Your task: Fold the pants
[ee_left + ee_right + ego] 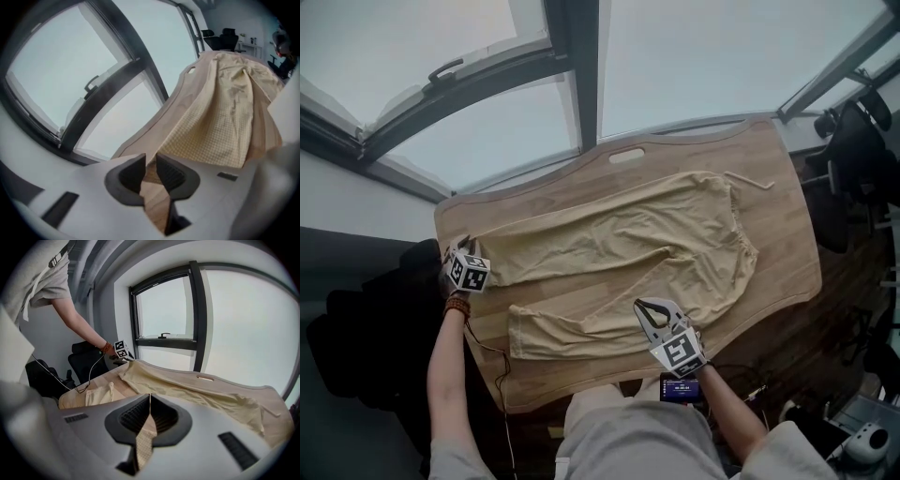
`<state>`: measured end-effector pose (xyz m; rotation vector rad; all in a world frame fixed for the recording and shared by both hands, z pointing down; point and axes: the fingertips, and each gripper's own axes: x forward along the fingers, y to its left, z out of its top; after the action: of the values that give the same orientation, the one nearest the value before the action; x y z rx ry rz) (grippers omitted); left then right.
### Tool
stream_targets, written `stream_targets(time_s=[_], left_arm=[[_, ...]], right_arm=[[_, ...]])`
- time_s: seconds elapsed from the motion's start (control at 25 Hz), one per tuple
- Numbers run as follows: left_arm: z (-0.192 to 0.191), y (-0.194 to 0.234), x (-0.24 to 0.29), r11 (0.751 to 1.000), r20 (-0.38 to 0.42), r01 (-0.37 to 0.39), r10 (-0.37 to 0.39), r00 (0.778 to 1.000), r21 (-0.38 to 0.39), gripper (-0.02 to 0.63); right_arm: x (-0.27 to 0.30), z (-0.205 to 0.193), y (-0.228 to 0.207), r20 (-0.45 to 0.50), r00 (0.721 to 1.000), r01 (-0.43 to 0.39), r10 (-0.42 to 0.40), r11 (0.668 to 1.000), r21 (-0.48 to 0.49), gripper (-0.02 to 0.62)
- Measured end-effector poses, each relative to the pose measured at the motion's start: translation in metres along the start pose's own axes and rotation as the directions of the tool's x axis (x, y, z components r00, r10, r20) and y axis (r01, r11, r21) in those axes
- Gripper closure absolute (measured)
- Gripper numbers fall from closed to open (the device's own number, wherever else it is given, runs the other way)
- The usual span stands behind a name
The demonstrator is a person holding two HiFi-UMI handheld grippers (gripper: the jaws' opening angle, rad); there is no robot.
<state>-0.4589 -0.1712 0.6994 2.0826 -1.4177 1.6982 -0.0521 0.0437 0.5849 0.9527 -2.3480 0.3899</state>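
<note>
**Pale Yellow Pants Lie Spread on Wooden Table, Grippers at Two Points**

A pair of pale yellow checked pants [647,234] lies flat across a wooden table [773,155] under a large window [703,56]. In the head view the waistband is towards the table's right end and the two legs fan out to the left. A loose drawstring [750,178] trails onto the bare wood beside the waist.

The person's left gripper [461,247] sits at the table's far-left edge, just beside the cuff of the farther leg. Its jaws stand slightly apart and only bare wood shows through the gap, with the cloth lying ahead of them in the left gripper view.

The right gripper [650,308] rests at the near edge of the closer leg, close to where the legs meet. Its jaws are pressed together, and a narrow strip of the checked fabric appears to be pinched between them, though the right gripper view leaves that contact hard to confirm.

A dark office chair [855,141] stands past the table's right end
</note>
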Motion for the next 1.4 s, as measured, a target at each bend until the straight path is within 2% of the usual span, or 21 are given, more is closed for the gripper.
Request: stream_targets(time_s=[0.12, 0.2, 0.32, 0.52, 0.6, 0.64, 0.8, 0.96, 1.04, 1.2, 1.28, 1.4], left_arm=[[0.001, 0.012, -0.004, 0.994, 0.045, -0.010, 0.015, 0.999, -0.112, 0.452], [0.003, 0.007, -0.015, 0.989, 0.091, 0.014, 0.000, 0.996, -0.147, 0.436], [0.006, -0.024, -0.043, 0.994, 0.178, 0.040, -0.021, 0.984, -0.104, 0.433], [-0.001, -0.113, -0.102, 0.997, 0.273, 0.078, -0.074, 0.959, -0.005, 0.433], [-0.010, -0.155, -0.123, 0.996, 0.289, 0.090, -0.090, 0.953, 0.015, 0.433], [-0.016, -0.176, -0.132, 0.995, 0.290, 0.100, -0.101, 0.952, 0.019, 0.433], [-0.043, -0.254, -0.158, 0.986, 0.245, 0.163, -0.169, 0.955, 0.048, 0.433], [-0.057, -0.322, -0.177, 0.969, 0.182, 0.216, -0.236, 0.955, 0.121, 0.433], [-0.056, -0.350, -0.184, 0.961, 0.162, 0.242, -0.262, 0.951, 0.131, 0.433], [-0.052, -0.389, -0.196, 0.958, 0.130, 0.256, -0.272, 0.953, 0.127, 0.433], [-0.055, -0.403, -0.200, 0.959, 0.103, 0.256, -0.268, 0.958, 0.121, 0.433], [-0.065, -0.418, -0.205, 0.963, 0.057, 0.252, -0.258, 0.964, 0.098, 0.433]], right_arm=[[-0.005, -0.003, -0.010, -0.004, 1.000, 0.015, -0.015, 1.000, 0.008, 0.589], [-0.011, -0.010, -0.022, -0.015, 0.999, 0.029, -0.029, 1.000, 0.006, 0.589], [-0.024, -0.033, -0.041, -0.054, 0.998, 0.044, -0.044, 0.999, -0.007, 0.589], [-0.055, -0.089, -0.087, -0.149, 0.984, 0.093, -0.096, 0.995, -0.028, 0.584], [-0.071, -0.118, -0.110, -0.184, 0.975, 0.119, -0.121, 0.993, -0.022, 0.546], [-0.081, -0.134, -0.121, -0.201, 0.970, 0.130, -0.133, 0.991, -0.028, 0.514], [-0.122, -0.197, -0.162, -0.285, 0.943, 0.132, -0.170, 0.980, -0.148, 0.485], [-0.156, -0.245, -0.191, -0.380, 0.909, 0.056, -0.171, 0.954, -0.294, 0.472], [-0.166, -0.266, -0.199, -0.412, 0.895, 0.016, -0.170, 0.936, -0.351, 0.469], [-0.176, -0.300, -0.223, -0.456, 0.864, -0.036, -0.212, 0.878, -0.477, 0.452], [-0.184, -0.313, -0.248, -0.467, 0.846, -0.023, -0.258, 0.857, -0.515, 0.446], [-0.190, -0.325, -0.288, -0.470, 0.828, 0.008, -0.307, 0.843, -0.537, 0.446]])
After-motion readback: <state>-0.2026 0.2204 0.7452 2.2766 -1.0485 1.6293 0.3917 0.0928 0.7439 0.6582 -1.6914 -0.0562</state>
